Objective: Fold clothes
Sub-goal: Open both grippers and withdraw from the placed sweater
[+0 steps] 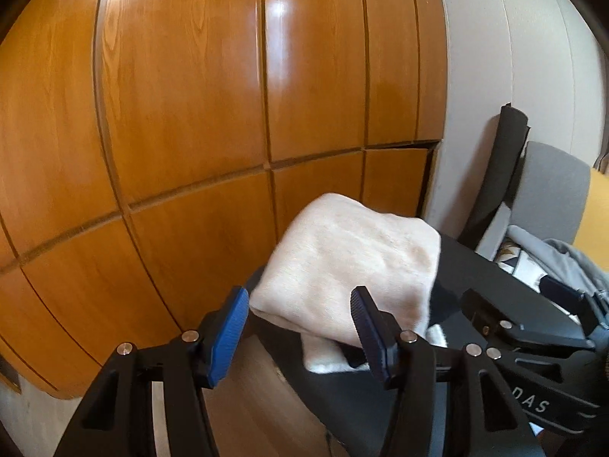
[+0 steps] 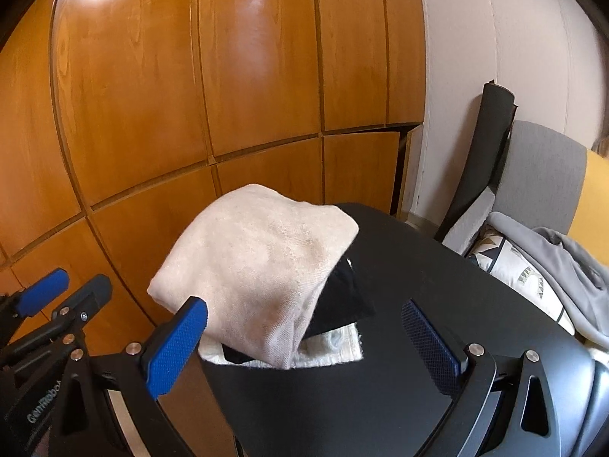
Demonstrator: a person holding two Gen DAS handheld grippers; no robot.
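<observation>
Only two bits of lettering can be read. In the left wrist view, pale letters "DAS" stand on the black body of the right claw, low on its frame. In the right wrist view, "GenRobo", its end cut off, runs along the black body of the left claw, below its fingers.

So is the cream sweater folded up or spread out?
Folded. The cream sweater sits as a thick, compact bundle on top of a black garment and a white one on the black table.
</observation>
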